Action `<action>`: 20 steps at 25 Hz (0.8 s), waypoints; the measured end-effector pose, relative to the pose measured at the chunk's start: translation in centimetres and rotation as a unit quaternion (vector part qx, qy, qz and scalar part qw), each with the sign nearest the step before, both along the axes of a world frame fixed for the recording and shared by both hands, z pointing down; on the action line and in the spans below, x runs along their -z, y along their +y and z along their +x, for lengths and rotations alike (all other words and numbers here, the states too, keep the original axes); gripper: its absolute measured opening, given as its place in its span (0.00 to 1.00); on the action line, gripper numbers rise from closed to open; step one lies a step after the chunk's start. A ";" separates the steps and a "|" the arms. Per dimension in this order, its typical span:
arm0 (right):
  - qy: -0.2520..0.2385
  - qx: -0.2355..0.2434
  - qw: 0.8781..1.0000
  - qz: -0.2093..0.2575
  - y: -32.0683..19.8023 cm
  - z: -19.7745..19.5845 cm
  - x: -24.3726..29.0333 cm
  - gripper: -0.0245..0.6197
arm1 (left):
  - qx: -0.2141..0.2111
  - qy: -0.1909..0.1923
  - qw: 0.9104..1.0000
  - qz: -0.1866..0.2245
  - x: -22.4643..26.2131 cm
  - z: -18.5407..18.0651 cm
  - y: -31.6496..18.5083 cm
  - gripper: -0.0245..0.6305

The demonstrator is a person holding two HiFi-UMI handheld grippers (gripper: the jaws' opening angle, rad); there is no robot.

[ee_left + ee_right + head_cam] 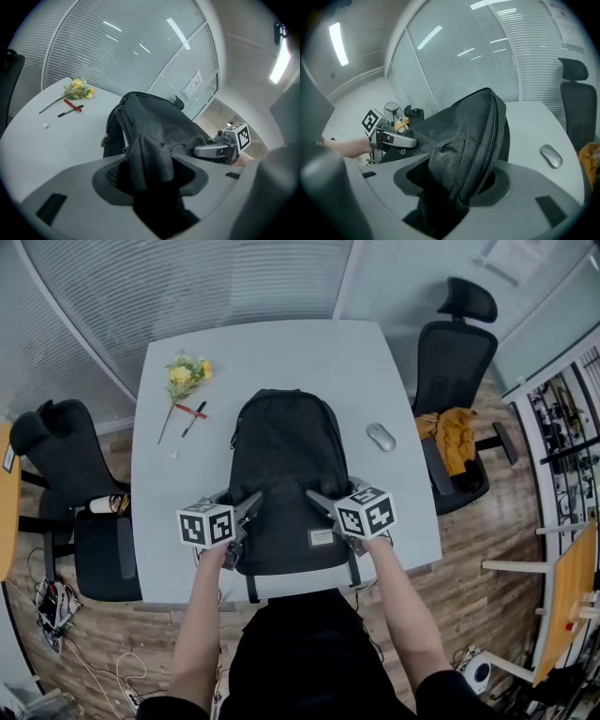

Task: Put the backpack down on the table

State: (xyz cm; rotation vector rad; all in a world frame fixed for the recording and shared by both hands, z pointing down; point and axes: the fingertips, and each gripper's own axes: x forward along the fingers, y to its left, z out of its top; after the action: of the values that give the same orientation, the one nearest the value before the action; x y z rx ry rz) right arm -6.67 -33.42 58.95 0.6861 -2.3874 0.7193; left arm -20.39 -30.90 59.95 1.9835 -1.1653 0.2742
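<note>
A black backpack (281, 465) lies flat on the pale grey table (281, 348), its top toward the far side and its near end at the front edge. My left gripper (251, 502) is at its near left corner and my right gripper (317, 499) at its near right corner. In the left gripper view a raised fold of the backpack (150, 154) stands between the jaws with dark gaps on both sides. In the right gripper view the zipped edge of the backpack (473, 136) lies between the jaws, loose on its left. Both grippers are open.
Yellow flowers (185, 374), a red pen (190, 411) and a black marker (194, 420) lie left of the backpack. A grey mouse (381, 437) sits to its right. Black chairs stand at the left (66, 456) and right (455, 362), the right one bearing an orange garment (452, 437).
</note>
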 end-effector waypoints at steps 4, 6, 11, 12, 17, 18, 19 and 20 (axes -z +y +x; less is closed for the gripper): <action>-0.008 -0.008 0.999 -0.040 -0.9 0.1 -1.0 0.42 | 0.011 0.003 1.000 -0.022 -1.1 -0.5 -0.6 0.36; -0.012 -0.014 0.998 -0.063 -1.4 0.2 -1.6 0.44 | 0.015 0.014 0.999 -0.035 -1.6 -0.6 -0.9 0.37; -0.019 -0.030 0.994 -0.100 -2.3 0.2 -2.3 0.47 | 0.022 0.041 0.997 -0.064 -2.8 -0.7 -1.4 0.40; -0.021 -0.033 0.994 -0.106 -2.5 0.2 -2.5 0.48 | 0.023 0.044 0.996 -0.068 -3.0 -0.7 -1.5 0.40; -0.020 -0.038 0.991 -0.123 -3.4 0.2 -3.4 0.49 | 0.031 0.061 0.994 -0.091 -4.1 -1.0 -2.2 0.42; -0.019 -0.039 0.991 -0.127 -3.6 0.2 -3.6 0.50 | 0.032 0.065 0.993 -0.095 -4.3 -1.1 -2.4 0.43; -0.019 -0.040 0.991 -0.129 -3.7 0.2 -3.7 0.50 | 0.033 0.068 0.992 -0.099 -4.5 -1.1 -2.5 0.43; -0.017 -0.042 0.990 -0.131 -3.8 0.2 -3.9 0.50 | 0.034 0.070 0.992 -0.103 -4.7 -1.1 -2.5 0.43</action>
State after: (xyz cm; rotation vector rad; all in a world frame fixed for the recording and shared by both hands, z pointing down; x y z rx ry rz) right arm -6.50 -37.23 62.84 0.6690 -2.2493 1.0641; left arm -21.49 -33.43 64.61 1.7522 -1.0678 0.2081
